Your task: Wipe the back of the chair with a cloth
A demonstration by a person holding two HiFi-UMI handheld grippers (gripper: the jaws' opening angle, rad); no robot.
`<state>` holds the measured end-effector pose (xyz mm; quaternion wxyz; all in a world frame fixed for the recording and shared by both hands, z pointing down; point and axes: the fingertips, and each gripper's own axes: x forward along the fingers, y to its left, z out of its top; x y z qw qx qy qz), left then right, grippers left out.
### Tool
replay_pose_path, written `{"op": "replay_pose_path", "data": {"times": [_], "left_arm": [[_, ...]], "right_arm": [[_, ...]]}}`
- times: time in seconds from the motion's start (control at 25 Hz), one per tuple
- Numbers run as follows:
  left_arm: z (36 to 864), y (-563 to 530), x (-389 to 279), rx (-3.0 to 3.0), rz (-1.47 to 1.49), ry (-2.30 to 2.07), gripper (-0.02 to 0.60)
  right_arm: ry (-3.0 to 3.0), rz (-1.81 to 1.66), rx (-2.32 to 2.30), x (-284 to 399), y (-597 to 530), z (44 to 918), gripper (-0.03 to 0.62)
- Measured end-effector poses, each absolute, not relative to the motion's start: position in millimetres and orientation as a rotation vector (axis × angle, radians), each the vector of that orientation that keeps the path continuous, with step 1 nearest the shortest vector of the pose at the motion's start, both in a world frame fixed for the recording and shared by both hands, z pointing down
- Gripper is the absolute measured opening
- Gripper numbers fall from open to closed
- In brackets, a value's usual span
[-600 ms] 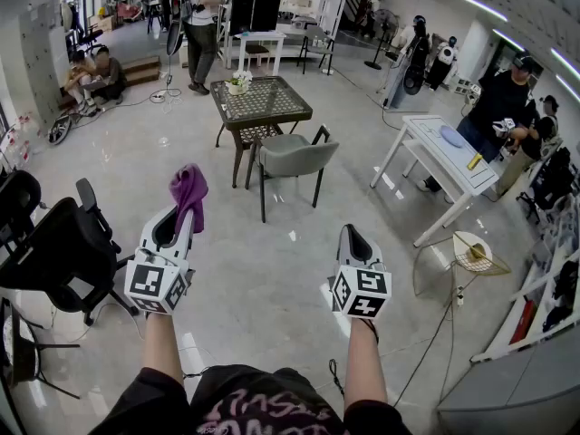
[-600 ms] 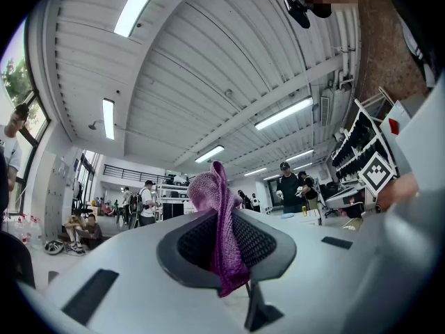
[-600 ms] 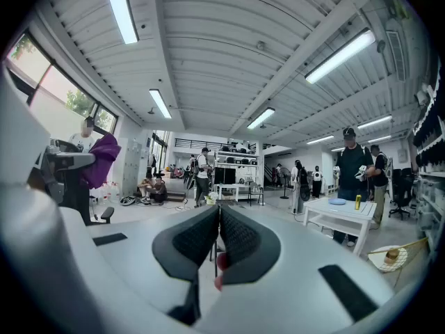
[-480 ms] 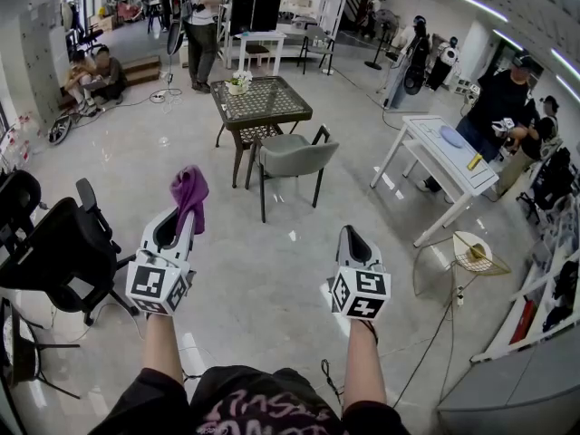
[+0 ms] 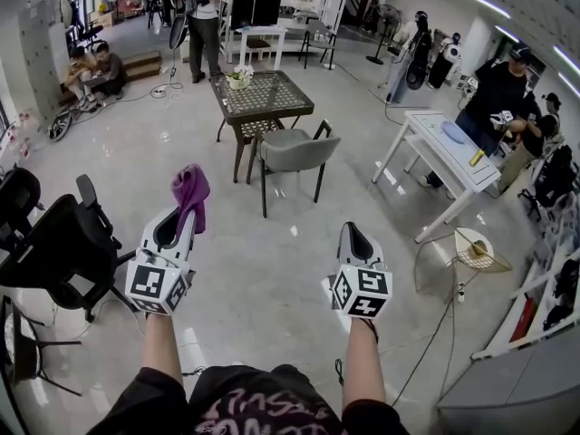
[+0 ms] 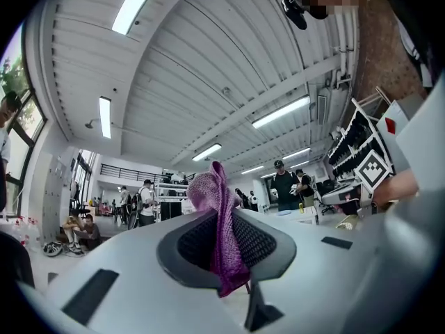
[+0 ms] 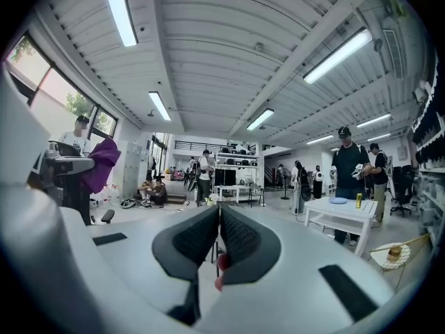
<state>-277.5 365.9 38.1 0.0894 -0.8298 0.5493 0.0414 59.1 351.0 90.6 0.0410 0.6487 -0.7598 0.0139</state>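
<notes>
A grey-green chair [image 5: 292, 149] with black legs stands at a dark lattice table [image 5: 261, 98], its back turned toward me across open floor. My left gripper [image 5: 188, 208] is shut on a purple cloth [image 5: 190, 193], which sticks up out of the jaws; in the left gripper view the cloth [image 6: 220, 234] hangs pinched between the black pads. My right gripper [image 5: 349, 234] is shut with nothing in it, its pads [image 7: 195, 239] pressed together. Both grippers are held up well short of the chair.
A black office chair [image 5: 59, 252] stands at my left. A white table [image 5: 446, 157] with a blue plate and a yellow can is at the right, people beside it. A small wire stool [image 5: 473, 254] and cable lie at right. Several people stand and sit at the far end.
The view has shifted slightly, so the chair and table sit a little lower and nearer. Both grippers keep their pose and the cloth stays gripped.
</notes>
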Motion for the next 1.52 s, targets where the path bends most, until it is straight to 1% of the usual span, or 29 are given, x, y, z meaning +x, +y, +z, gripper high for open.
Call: {"op": "replay_pose_path", "data": {"times": [0.24, 0.4, 0.72, 1.12, 1.52], "left_arm": [[42.8, 362.6, -283.5, -2.486, 0.153, 1.646, 0.071], [49.2, 357.2, -281.3, -2.485, 0.104, 1.628, 0.071], [58.8, 328.6, -276.7, -2.508, 0.109, 1.624, 0.071], [73.4, 252.4, -255.9, -2.509, 0.055, 1.655, 0.071], [86.4, 147.8, -214.5, -2.476, 0.009, 1.718, 0.071]], "right_arm": [[-2.332, 0.047, 1.986, 56.0, 349.4, 92.7, 0.028], [-2.321, 0.051, 2.000, 57.1, 344.9, 97.4, 0.028], [-2.355, 0.045, 1.949, 51.7, 314.0, 102.5, 0.028], [-2.351, 0.065, 1.945, 72.4, 232.0, 114.8, 0.028], [-2.377, 0.098, 1.886, 114.7, 117.1, 138.4, 0.028]]}}
